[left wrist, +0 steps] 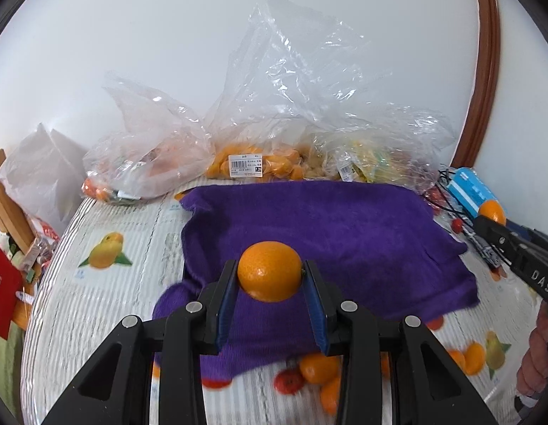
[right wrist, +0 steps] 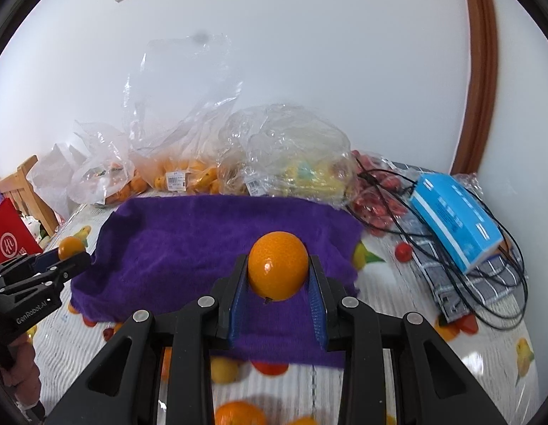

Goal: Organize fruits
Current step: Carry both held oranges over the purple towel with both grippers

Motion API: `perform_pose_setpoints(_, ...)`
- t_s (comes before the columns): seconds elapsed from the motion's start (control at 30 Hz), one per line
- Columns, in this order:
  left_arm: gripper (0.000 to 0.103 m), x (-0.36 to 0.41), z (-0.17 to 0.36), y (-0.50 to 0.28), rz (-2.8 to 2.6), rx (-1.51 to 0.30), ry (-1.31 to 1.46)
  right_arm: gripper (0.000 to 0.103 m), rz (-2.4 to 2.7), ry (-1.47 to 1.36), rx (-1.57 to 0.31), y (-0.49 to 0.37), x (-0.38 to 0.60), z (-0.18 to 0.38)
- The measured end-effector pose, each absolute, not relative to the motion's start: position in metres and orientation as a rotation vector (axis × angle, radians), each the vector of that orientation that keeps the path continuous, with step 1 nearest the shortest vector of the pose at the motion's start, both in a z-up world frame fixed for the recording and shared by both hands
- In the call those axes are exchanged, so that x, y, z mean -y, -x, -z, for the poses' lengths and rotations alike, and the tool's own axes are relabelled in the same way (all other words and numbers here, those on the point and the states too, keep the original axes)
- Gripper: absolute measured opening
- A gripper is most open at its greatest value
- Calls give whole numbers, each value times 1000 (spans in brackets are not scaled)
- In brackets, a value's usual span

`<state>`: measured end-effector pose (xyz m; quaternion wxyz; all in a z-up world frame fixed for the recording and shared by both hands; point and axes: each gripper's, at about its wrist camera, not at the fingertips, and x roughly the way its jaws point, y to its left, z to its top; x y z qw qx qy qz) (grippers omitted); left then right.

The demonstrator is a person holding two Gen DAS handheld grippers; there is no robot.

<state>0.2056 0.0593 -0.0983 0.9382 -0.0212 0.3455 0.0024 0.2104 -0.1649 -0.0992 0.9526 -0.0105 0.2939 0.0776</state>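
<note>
My left gripper (left wrist: 270,276) is shut on an orange (left wrist: 269,270) and holds it above the near part of a purple towel (left wrist: 327,219). My right gripper (right wrist: 277,272) is shut on a second orange (right wrist: 278,265) above the same purple towel (right wrist: 203,241). Each gripper also shows at the edge of the other's view with its orange: the right one (left wrist: 491,212) and the left one (right wrist: 71,248). Clear plastic bags of oranges (left wrist: 252,163) and other fruit (right wrist: 302,173) lie behind the towel.
The table has a fruit-print cover (left wrist: 107,248). A blue box (right wrist: 454,219), black cables (right wrist: 486,283) and a checked cloth (right wrist: 447,283) lie on the right. A small red fruit (right wrist: 403,251) sits near them. A red bag (right wrist: 8,241) and a wooden chair (right wrist: 22,184) stand left.
</note>
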Motion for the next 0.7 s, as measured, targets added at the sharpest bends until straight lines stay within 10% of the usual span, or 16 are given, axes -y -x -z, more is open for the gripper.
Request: perform_pose_setpoints(0.7,35,-54,147,-250,-5,-783,70,32,-198,-14,-759,-270,168,155)
